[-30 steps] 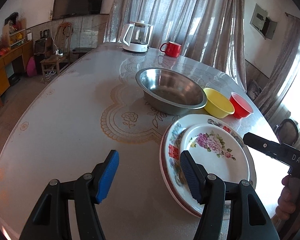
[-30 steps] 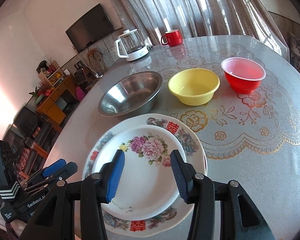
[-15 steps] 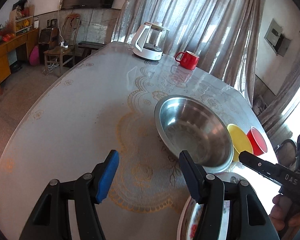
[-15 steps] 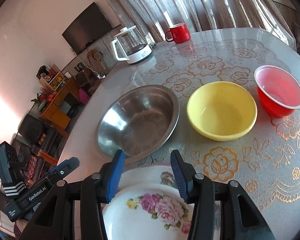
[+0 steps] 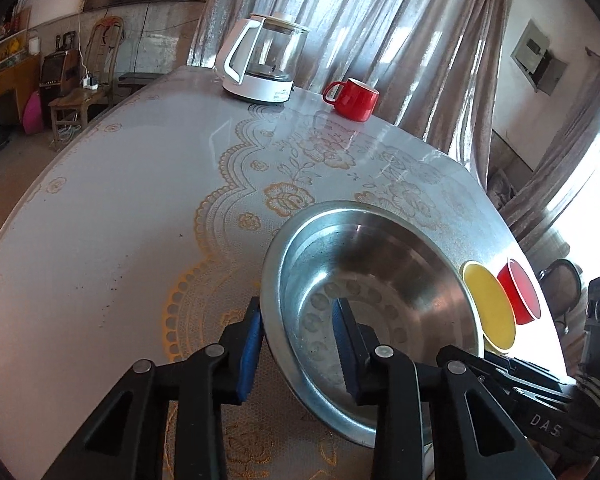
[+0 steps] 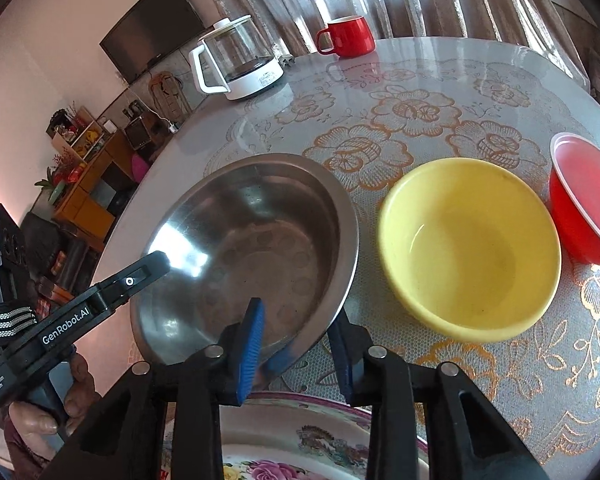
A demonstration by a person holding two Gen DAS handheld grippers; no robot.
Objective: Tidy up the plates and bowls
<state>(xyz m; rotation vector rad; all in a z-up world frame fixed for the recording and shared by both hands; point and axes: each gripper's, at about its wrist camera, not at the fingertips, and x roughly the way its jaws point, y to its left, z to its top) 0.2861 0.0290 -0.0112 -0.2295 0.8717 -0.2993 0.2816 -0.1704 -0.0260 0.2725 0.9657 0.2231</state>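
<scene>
The steel bowl (image 6: 256,256) sits on the table (image 5: 112,208), just beside the yellow bowl (image 6: 468,256), with the red bowl (image 6: 580,208) next along and the stacked flowered plates (image 6: 300,452) at the near edge. Both tools straddle its rim, one blue pad inside and one outside. The left tool (image 5: 298,344) is on the rim's left side, the right tool (image 6: 296,350) on its near right edge. Both sets of jaws are narrow and closing, with the metal wall between them; the outer pads look to be at the rim, but the inner ones appear to stand off the wall, so I judge neither grip is firm yet.

The step in hand, as I read it, is a two-handed grasp of the big bowl — likely to move or nest it. The next move calls for both clamps to seat evenly on the thin, slick rim before any lift — and then a level raise, clear of the plates and the yellow bowl.
</scene>
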